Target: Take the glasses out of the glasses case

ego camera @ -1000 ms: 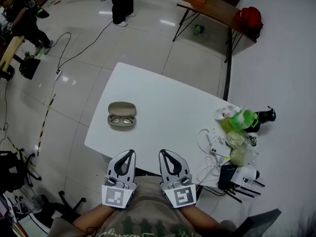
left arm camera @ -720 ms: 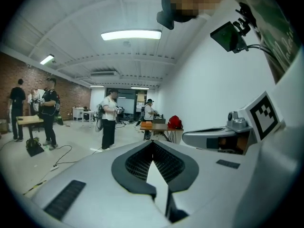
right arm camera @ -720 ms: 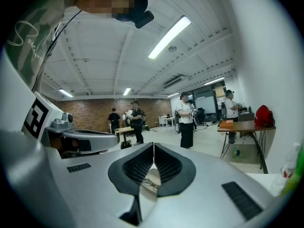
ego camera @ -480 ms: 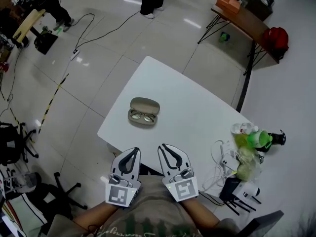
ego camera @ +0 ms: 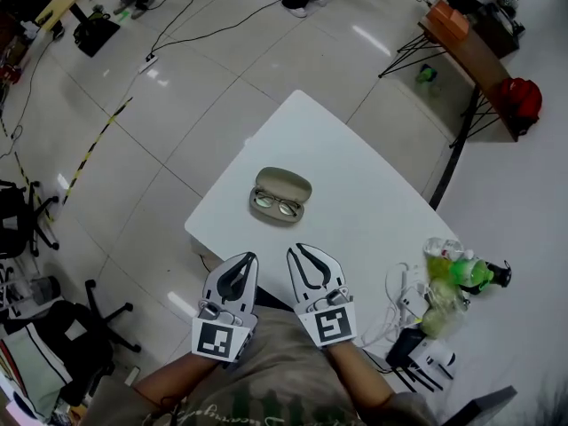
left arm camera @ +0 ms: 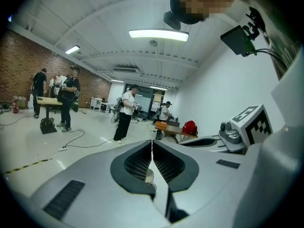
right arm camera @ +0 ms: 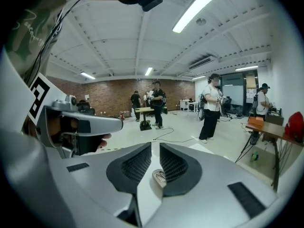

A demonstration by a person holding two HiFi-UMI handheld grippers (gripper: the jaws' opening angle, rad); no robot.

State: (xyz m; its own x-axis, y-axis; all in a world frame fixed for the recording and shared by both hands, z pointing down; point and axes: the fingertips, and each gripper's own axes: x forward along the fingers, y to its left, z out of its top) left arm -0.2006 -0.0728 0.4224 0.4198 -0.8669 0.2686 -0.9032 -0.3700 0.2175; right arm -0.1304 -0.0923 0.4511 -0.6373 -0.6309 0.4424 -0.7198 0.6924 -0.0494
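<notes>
I see the open case (ego camera: pixel 284 183), glasses (ego camera: pixel 277 205) inside, on the table (ego camera: pixel 355 193), its long axis across my reach. Short of the case, my left hand-held gripper (ego camera: pixel 244 258) is pinched together. My right hand-held gripper (ego camera: pixel 297 249), a crack apart, sits slightly nearer. Both are empty.

I count one table (ego camera: pixel 355 211), one case (ego camera: pixel 293 183), one pair of glasses (ego camera: pixel 277 205). Two grippers: left gripper (ego camera: pixel 249 257), right gripper (ego camera: pixel 294 249). One red bag (ego camera: pixel 520 101), one wooden desk (ego camera: pixel 475 53), one orange box (ego camera: pixel 448 21).
</notes>
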